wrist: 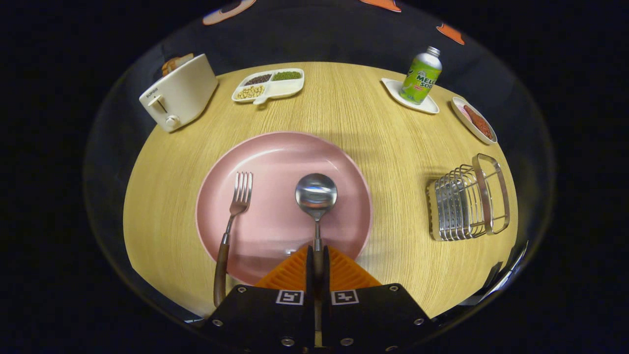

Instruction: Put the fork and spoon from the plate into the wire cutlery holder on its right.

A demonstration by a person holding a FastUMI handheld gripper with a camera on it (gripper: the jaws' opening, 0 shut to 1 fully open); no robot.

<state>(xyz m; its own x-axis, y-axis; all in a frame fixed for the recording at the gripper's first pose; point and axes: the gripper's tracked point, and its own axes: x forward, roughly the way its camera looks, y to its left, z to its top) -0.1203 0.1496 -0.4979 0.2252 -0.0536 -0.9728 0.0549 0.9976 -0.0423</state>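
A pink plate (275, 152) lies on the wooden table just ahead of my fingers. A metal spoon (316, 194) rests on it with its bowl pointing away from me, and its handle runs back between my fingers. My gripper (318, 255) is shut on the spoon's handle near the plate's near rim. To the left of the spoon lies a fork (239, 197) with a brown wooden handle that reaches over the plate's near edge. The wire cutlery holder (468, 202) stands on the table to the right of the plate.
At the back of the table stand a cream toaster (178, 93), a white divided dish of beans (269, 84), a green soda bottle (421, 76) on a white saucer, and a small oval dish (474, 120) with red food. Bare wood separates plate and holder.
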